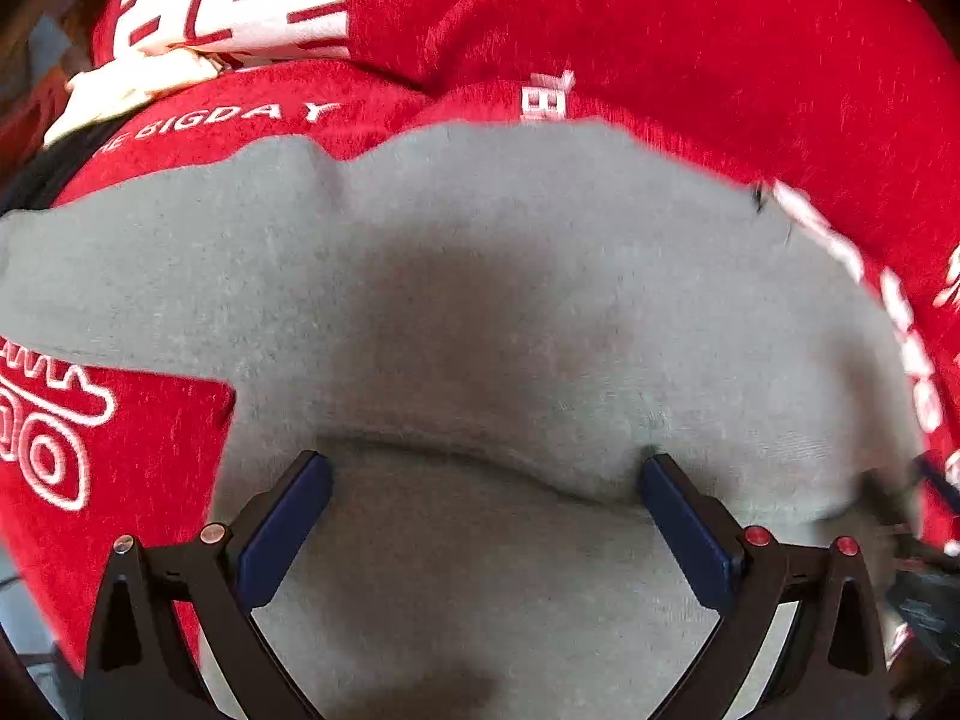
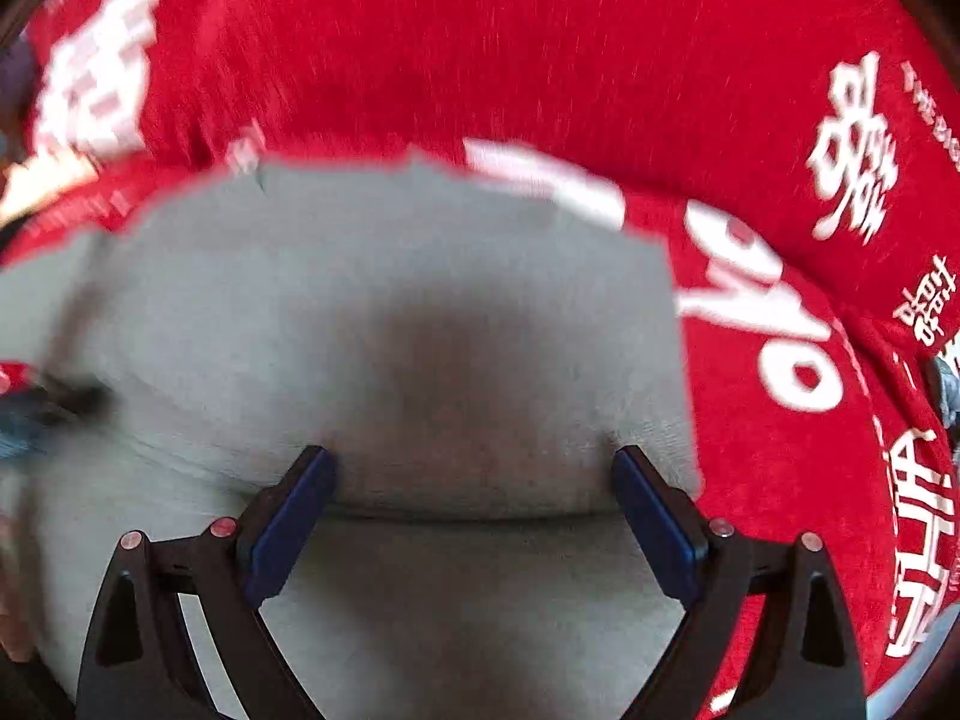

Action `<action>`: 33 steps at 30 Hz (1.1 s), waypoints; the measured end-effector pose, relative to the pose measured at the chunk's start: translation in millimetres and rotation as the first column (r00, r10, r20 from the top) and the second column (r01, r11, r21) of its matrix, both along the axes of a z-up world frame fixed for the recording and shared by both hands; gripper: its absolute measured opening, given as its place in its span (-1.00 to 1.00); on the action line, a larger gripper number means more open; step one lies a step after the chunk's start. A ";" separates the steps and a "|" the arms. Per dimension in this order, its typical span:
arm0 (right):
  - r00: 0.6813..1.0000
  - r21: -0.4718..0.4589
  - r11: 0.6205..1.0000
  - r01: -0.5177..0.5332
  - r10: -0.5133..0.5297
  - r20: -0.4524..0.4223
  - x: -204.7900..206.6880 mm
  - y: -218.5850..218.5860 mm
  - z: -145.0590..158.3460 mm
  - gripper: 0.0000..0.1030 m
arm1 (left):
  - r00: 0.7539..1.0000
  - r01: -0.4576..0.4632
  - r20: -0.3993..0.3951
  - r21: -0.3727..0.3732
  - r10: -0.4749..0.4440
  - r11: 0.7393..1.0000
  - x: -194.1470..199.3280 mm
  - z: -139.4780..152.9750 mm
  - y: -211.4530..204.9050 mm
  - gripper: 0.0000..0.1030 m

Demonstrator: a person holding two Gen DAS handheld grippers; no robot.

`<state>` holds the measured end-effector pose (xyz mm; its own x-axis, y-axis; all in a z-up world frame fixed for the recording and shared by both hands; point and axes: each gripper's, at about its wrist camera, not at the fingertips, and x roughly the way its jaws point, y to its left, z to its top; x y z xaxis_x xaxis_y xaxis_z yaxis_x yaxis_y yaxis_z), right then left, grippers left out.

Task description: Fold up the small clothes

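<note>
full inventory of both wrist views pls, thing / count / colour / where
grey garment: 1, grey, spread on the red cloth, fills the middle of both wrist views; a fold ridge runs across it near the fingertips
red cloth: 1, red with white lettering and symbols, lies under the garment and covers the background in both views
cream fabric: 1 piece, off-white, upper left edge of the left wrist view, on the red cloth; what it is cannot be told
left gripper: 1, black frame with blue pads, open, over the garment, holding nothing
right gripper: 1, black frame with blue pads, open, over the same garment near its right edge, holding nothing
</note>
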<state>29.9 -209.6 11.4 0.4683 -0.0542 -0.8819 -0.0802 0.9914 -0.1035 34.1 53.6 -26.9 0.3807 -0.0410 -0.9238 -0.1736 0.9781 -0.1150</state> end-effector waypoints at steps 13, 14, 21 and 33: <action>0.977 0.003 0.977 -0.211 0.211 -0.018 -97.0 42.1 1.3 0.86 | 0.982 0.170 0.061 0.095 -0.176 0.981 -71.4 1.2 -18.4 1.00; 0.976 0.017 0.976 -0.217 0.216 0.033 -113.5 37.9 1.3 0.86 | 0.980 0.178 0.073 0.097 -0.186 0.979 -78.8 1.0 -16.0 1.00; 0.967 0.030 0.968 -0.248 0.246 0.062 -200.0 -22.0 -2.7 0.91 | 0.970 0.230 0.080 0.024 -0.231 0.973 -133.8 -4.0 23.6 1.00; 0.859 -0.099 0.867 -0.488 0.497 0.121 -244.6 13.8 25.2 0.99 | 0.859 0.477 0.098 0.198 -0.502 0.856 -190.8 17.4 -32.9 1.00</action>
